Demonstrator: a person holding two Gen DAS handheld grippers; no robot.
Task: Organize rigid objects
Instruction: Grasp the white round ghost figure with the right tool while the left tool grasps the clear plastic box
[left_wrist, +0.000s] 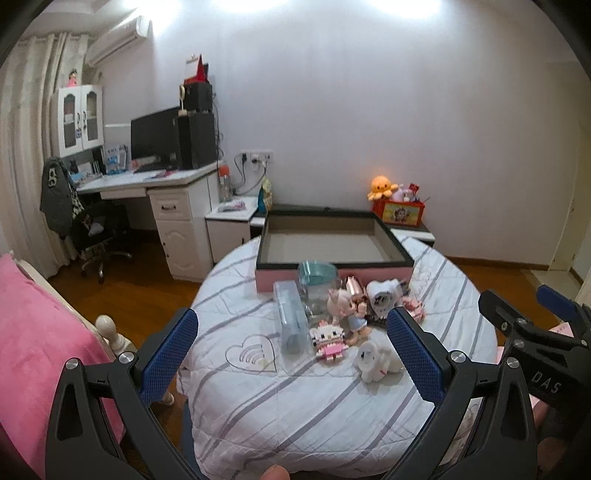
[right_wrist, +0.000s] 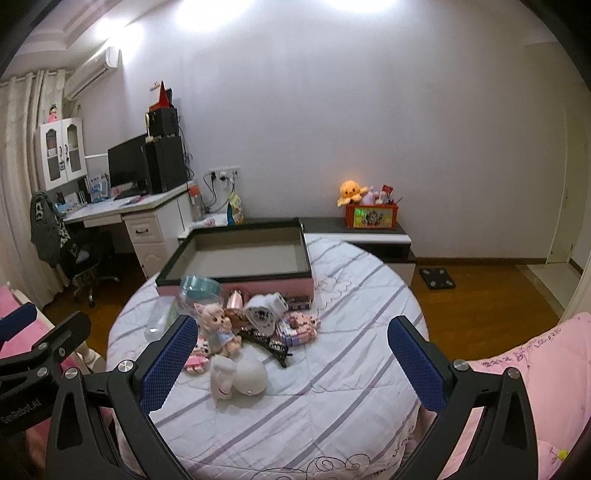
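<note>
Left gripper and right gripper hovering wide apart, holding nothing | small white plastic toy dog and other figurines lying clustered on striped white cloth | empty black-rimmed pink box sitting behind them.

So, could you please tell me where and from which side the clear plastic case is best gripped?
Grip the clear plastic case across its narrow width near the front end, coming from above with the left claw. It lies long and slim, pointing away, with bare cloth on its left; the block kitten crowds its right, so I would stay shallow there.
</note>
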